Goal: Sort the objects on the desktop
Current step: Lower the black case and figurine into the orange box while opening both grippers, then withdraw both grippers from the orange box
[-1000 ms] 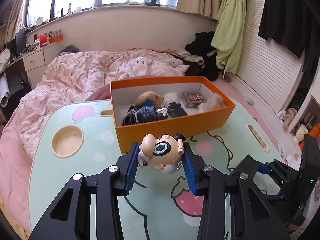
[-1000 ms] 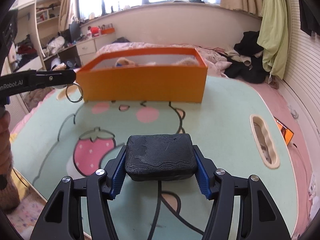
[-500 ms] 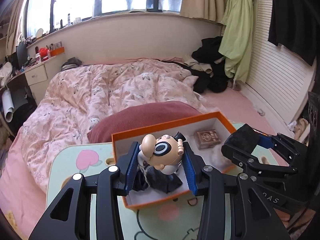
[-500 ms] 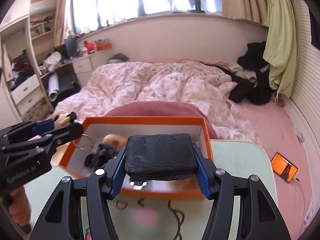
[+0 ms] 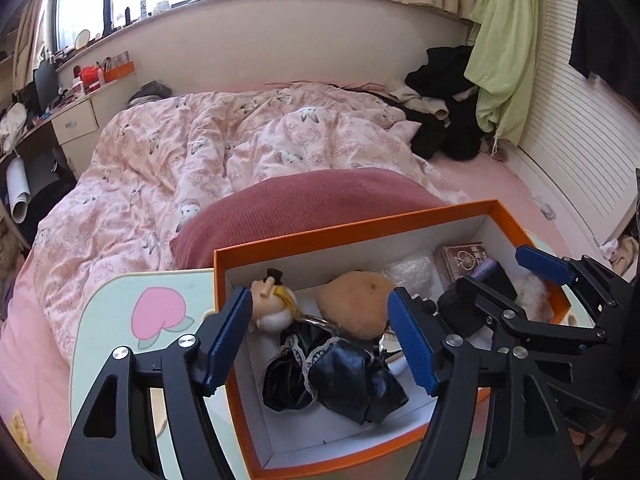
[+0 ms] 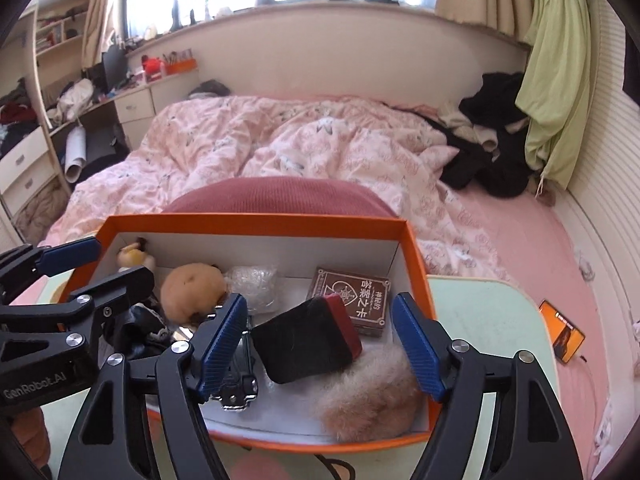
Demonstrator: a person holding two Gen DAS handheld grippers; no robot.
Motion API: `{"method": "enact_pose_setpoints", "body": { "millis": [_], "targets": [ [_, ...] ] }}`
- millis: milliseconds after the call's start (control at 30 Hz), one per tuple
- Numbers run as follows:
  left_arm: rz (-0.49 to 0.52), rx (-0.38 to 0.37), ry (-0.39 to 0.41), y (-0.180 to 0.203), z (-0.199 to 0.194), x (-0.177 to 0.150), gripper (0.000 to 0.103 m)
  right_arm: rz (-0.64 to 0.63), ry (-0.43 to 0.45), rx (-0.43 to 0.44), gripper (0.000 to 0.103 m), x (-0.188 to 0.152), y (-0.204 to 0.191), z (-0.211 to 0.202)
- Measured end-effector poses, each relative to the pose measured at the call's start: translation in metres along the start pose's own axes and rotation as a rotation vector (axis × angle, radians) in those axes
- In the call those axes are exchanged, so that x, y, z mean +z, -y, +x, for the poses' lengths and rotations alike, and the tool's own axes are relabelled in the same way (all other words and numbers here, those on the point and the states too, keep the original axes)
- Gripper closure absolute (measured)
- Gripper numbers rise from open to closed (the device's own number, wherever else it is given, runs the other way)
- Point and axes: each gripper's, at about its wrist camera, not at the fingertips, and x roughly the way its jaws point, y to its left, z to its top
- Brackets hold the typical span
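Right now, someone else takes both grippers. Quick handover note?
Left gripper: jaws opening over the orange box, nothing between the pads; the doll figure lies in the box's far left corner.
Right gripper: jaws opening, pads clear of the black pad, which sits tilted inside the box.
Done: both items dropped in, beside the card box and plush toys.
Left: pull both grippers out, check the table for leftovers.

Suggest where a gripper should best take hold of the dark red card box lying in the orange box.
Probably from above, across the card box's two long side edges: it lies flat, printed face up, its top clear. The black pad leans at its near-left corner, so grip toward the far end.
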Motion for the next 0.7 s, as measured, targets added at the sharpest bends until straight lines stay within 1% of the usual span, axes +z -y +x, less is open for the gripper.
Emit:
{"method": "enact_pose_setpoints", "body": {
  "millis": [133, 200, 233, 267, 300, 367, 433, 533, 633, 700],
  "targets": [
    [0.0, -0.012, 0.053, 0.003, -0.027, -0.004, 0.026, -0.031, 0.061, -0.021, 0.025, -0.01, -0.001, -0.025],
    [0.006, -0.022, 0.074, 0.006, -0.042, -0.011, 0.026, -0.037, 0.088, -0.017, 0.024, -0.019, -0.001, -0.041],
    [0.008, -0.03, 0.081, 0.007, -0.05, -0.016, 0.025, -0.038, 0.099, -0.012, 0.022, -0.023, -0.001, -0.049],
    [0.011, -0.037, 0.087, 0.008, -0.056, -0.023, 0.022, -0.037, 0.11, -0.007, 0.02, -0.03, 0.0, -0.058],
    [0.02, -0.041, 0.093, 0.011, -0.064, -0.032, 0.021, -0.032, 0.123, -0.003, 0.016, -0.036, 0.001, -0.067],
    [0.045, -0.052, 0.099, 0.019, -0.075, -0.052, 0.021, -0.024, 0.139, 0.008, 0.012, -0.049, 0.002, -0.081],
    [0.054, -0.06, 0.072, 0.023, -0.079, -0.073, 0.021, -0.01, 0.123, 0.015, 0.009, -0.065, 0.003, -0.091],
    [0.038, -0.072, 0.016, 0.028, -0.074, -0.102, 0.021, 0.018, 0.061, 0.042, 0.009, -0.09, 0.003, -0.093],
    [0.029, -0.064, -0.02, 0.031, -0.065, -0.124, 0.021, 0.042, -0.006, 0.025, 0.009, -0.111, 0.005, -0.088],
    [0.043, -0.045, -0.048, 0.033, -0.057, -0.132, 0.021, 0.062, -0.027, 0.024, 0.009, -0.121, 0.008, -0.085]
  ]
}}
